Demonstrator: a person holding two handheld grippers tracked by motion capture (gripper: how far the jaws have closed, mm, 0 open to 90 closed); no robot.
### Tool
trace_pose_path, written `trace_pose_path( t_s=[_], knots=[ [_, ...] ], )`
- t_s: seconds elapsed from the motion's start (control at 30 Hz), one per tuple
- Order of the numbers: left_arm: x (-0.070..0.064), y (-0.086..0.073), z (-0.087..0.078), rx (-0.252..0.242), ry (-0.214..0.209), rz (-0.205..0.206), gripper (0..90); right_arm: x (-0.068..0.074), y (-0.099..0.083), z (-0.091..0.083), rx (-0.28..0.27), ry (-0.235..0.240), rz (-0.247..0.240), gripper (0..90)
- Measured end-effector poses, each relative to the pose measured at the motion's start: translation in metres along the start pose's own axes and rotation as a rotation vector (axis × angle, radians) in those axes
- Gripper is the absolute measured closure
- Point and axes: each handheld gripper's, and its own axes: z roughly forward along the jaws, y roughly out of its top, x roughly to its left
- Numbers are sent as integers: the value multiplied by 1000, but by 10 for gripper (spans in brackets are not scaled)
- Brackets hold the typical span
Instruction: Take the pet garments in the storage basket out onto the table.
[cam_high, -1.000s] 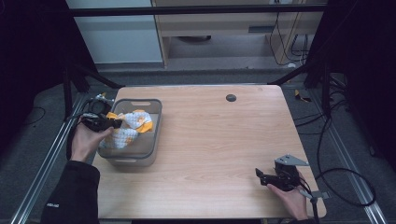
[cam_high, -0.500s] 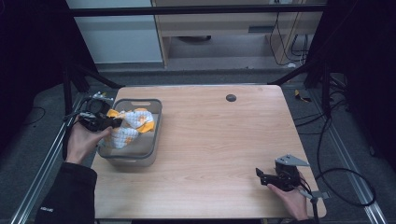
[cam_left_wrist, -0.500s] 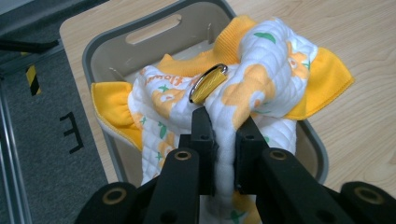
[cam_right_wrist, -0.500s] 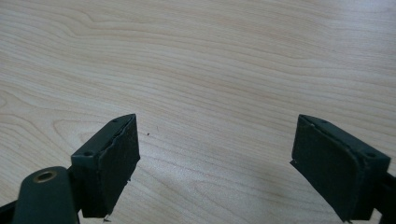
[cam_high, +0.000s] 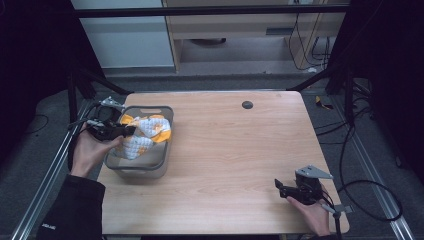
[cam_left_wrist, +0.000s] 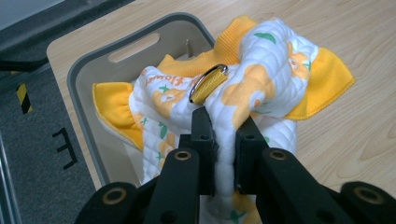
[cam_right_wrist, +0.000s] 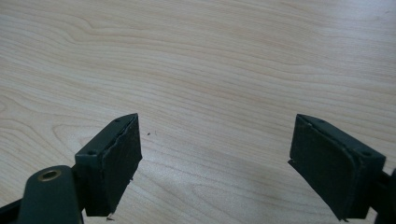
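**Lifting the printed cloth out of the grey bin**

At nine o'clock on the table, the left gripper (cam_left_wrist: 219, 140) has its jaws pinched tight on a fold of the white quilted cloth (cam_left_wrist: 261, 84), which spills over the rim of the grey bin (cam_left_wrist: 88, 70) together with an orange towel (cam_left_wrist: 327, 79). A yellow ring loop (cam_left_wrist: 208, 83) sits just above the pinch. Best to raise it straight up, slowly, so the towel does not drag along. Small orange lettering on the cloth is too blurred to read. Toward five o'clock, the right gripper (cam_right_wrist: 215, 158) rests with jaws spread wide over bare wood.
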Motion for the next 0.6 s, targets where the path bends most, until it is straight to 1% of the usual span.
trace_pose_path(
  t_s=[0.17, 0.3, 0.37, 0.4, 0.6],
  knots=[
    [-5, 3, -5, -13, -10, 12, 816, 0, 0, 0, -4, -2, -2, 176],
    [-11, 6, -7, -17, -18, 34, 816, 0, 0, 0, -4, -2, -3, 177],
    [-15, 8, -7, -17, -17, 49, 817, 0, 0, 0, -4, -1, -2, 176],
    [-19, 9, -7, -17, -23, 59, 817, 0, 0, 0, -6, -5, -10, 175],
    [-24, 12, -7, -19, -40, 78, 817, 0, 0, 0, -4, -2, 0, 173]
  ],
)
